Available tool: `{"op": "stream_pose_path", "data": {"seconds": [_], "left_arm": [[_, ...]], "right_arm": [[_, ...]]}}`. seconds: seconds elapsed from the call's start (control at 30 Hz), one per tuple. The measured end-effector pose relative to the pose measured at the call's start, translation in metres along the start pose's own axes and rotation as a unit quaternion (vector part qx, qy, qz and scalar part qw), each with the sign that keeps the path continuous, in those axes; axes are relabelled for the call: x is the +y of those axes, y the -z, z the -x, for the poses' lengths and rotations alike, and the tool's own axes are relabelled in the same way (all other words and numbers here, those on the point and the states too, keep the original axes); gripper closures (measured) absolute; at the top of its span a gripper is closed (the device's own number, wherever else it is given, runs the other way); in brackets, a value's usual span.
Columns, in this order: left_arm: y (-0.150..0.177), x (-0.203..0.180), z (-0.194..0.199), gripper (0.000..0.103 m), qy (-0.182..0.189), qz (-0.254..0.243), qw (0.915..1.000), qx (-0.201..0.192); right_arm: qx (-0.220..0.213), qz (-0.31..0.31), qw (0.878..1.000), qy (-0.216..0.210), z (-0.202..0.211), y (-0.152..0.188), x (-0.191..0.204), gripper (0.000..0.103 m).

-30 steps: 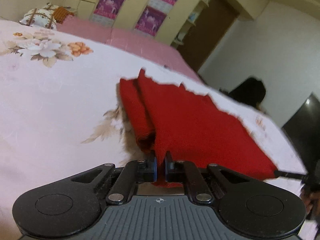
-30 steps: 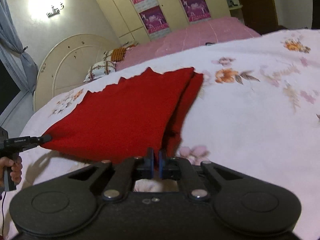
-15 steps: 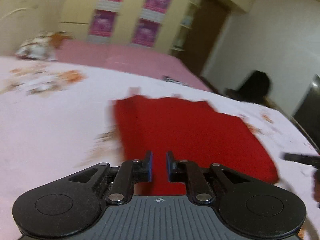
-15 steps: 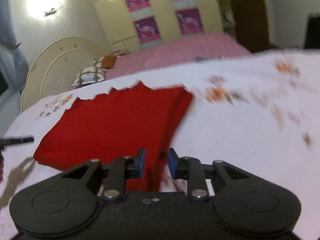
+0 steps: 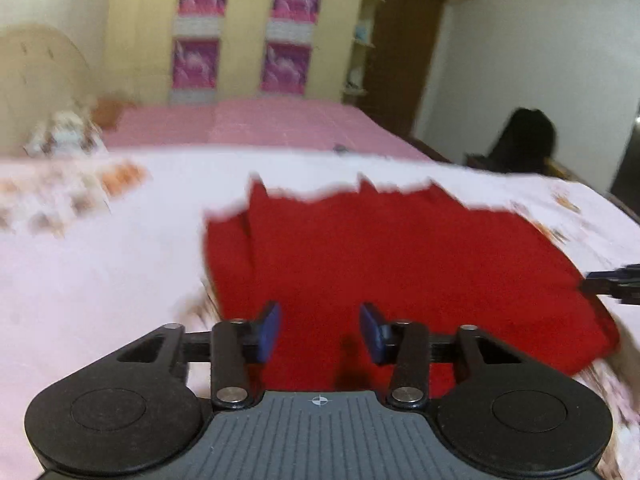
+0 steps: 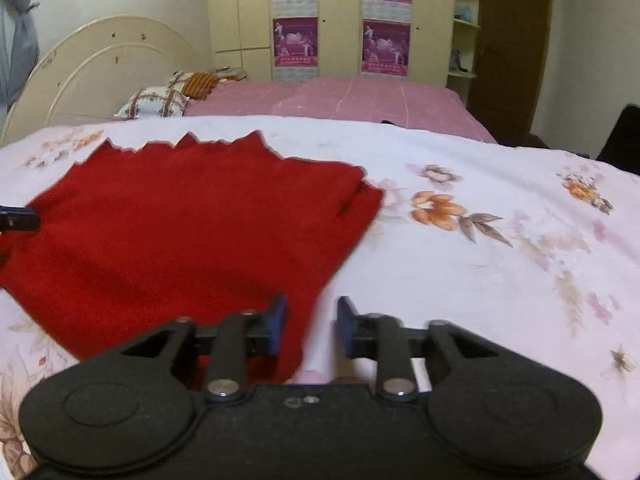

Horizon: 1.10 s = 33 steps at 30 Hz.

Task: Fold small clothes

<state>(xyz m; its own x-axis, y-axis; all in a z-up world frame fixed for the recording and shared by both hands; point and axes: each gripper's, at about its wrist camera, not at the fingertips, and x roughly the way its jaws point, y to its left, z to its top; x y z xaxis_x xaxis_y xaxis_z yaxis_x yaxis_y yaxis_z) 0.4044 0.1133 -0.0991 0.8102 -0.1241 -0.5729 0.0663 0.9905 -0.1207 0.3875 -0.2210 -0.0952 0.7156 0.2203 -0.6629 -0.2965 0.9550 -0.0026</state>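
A red cloth (image 5: 400, 264) lies folded flat on the white floral bedspread (image 5: 80, 272); its far edge is jagged. It also shows in the right wrist view (image 6: 192, 232). My left gripper (image 5: 319, 330) is open and empty, just above the cloth's near edge. My right gripper (image 6: 310, 322) is open and empty, over the cloth's near right corner. The tip of the right gripper shows at the right edge of the left wrist view (image 5: 612, 280), and the left gripper's tip shows at the left edge of the right wrist view (image 6: 18, 218).
A pink sheet (image 6: 340, 96) covers the far part of the bed, with pillows (image 6: 154, 102) by the headboard (image 6: 92, 68). Wardrobes with purple posters (image 6: 384, 46) and a brown door (image 6: 512, 40) stand behind. A dark object (image 5: 524, 140) sits past the bed at right.
Both grippers were shut on the red cloth's near edge a second ago. They have opened and let go, and the cloth now lies flat. Both have pulled back and up a little.
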Motion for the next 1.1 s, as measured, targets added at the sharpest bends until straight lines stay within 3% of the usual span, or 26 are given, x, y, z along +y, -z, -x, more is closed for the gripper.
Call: {"op": "stream_pose_path", "data": {"seconds": [0.07, 0.2, 0.3, 0.4, 0.47, 0.53, 0.7, 0.8, 0.9, 1.1], "left_arm": [[-0.019, -0.008, -0.006, 0.020, 0.008, -0.001, 0.9995, -0.031], [-0.047, -0.031, -0.052, 0.020, 0.035, -0.023, 0.9991, -0.009], [-0.048, -0.046, -0.081, 0.020, 0.034, -0.040, 0.9985, 0.014], [-0.033, -0.034, -0.096, 0.021, -0.010, -0.046, 0.9978, 0.047], [-0.024, -0.012, -0.089, 0.021, -0.010, -0.041, 0.9986, 0.032], [-0.026, -0.006, -0.084, 0.021, -0.006, -0.033, 0.9989, 0.031], [-0.026, -0.023, -0.092, 0.020, -0.035, -0.051, 0.9975, 0.035], [-0.030, -0.025, -0.062, 0.020, -0.022, -0.046, 0.9987, 0.010], [-0.030, -0.025, -0.039, 0.020, -0.008, -0.015, 0.9998, -0.010], [-0.008, -0.046, -0.046, 0.020, -0.013, -0.031, 0.9993, 0.019]], "right_arm": [[-0.032, -0.017, 0.999, -0.003, 0.007, -0.010, -0.007, 0.074], [-0.043, -0.033, 0.998, -0.032, -0.025, -0.052, 0.010, 0.075], [-0.027, 0.002, 0.998, -0.052, -0.061, -0.072, 0.036, 0.076], [-0.006, 0.058, 0.997, -0.042, -0.080, -0.070, 0.047, 0.075], [0.012, 0.063, 0.998, 0.001, -0.087, -0.062, 0.030, 0.077], [0.003, 0.026, 0.999, -0.019, -0.082, -0.058, 0.004, 0.078], [0.002, 0.050, 0.999, -0.005, -0.085, -0.059, 0.019, 0.074], [-0.004, 0.053, 0.999, 0.005, -0.073, -0.057, 0.021, 0.072], [-0.033, 0.039, 0.998, -0.024, -0.050, -0.059, 0.021, 0.066], [-0.025, 0.093, 0.994, -0.058, -0.038, -0.042, 0.059, 0.069]]}}
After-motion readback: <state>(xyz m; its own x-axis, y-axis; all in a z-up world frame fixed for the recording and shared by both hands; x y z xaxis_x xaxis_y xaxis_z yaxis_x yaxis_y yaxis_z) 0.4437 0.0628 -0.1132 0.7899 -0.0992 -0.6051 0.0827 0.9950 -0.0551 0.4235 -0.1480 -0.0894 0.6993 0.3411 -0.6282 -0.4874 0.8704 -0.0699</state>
